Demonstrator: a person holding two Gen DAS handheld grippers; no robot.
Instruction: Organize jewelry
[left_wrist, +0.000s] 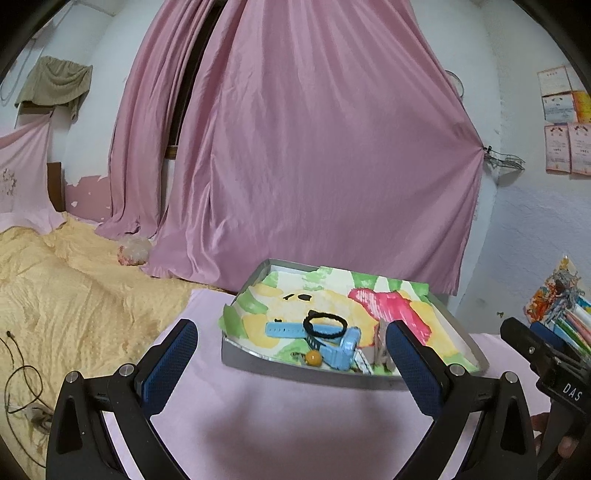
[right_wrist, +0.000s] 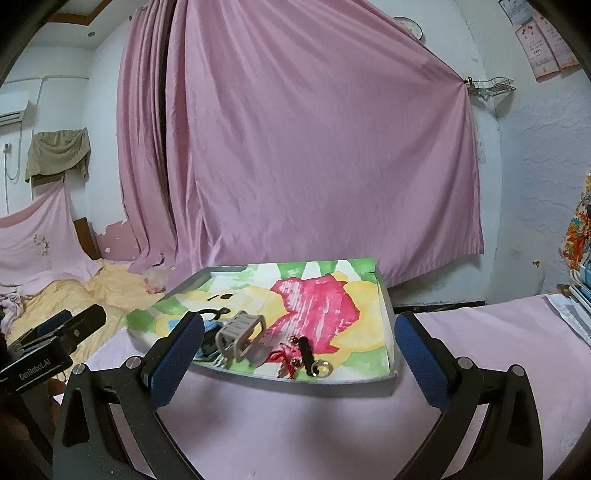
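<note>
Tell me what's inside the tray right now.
The tray holds a painted paper lining, a blue watch, a black hair tie, an orange bead, a grey hair claw and red keyring trinkets. The paper hides the tray floor.

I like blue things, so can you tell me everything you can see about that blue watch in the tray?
The blue watch looks like soft plastic or rubber, light blue all over. It lies flat in the tray, near the front wall, on the painted paper. One strap with small holes stretches out to the left; the chunky case sits at the right. A black loop lies across the strap, and a small orange bead sits just in front. Neither gripper touches it.
</note>
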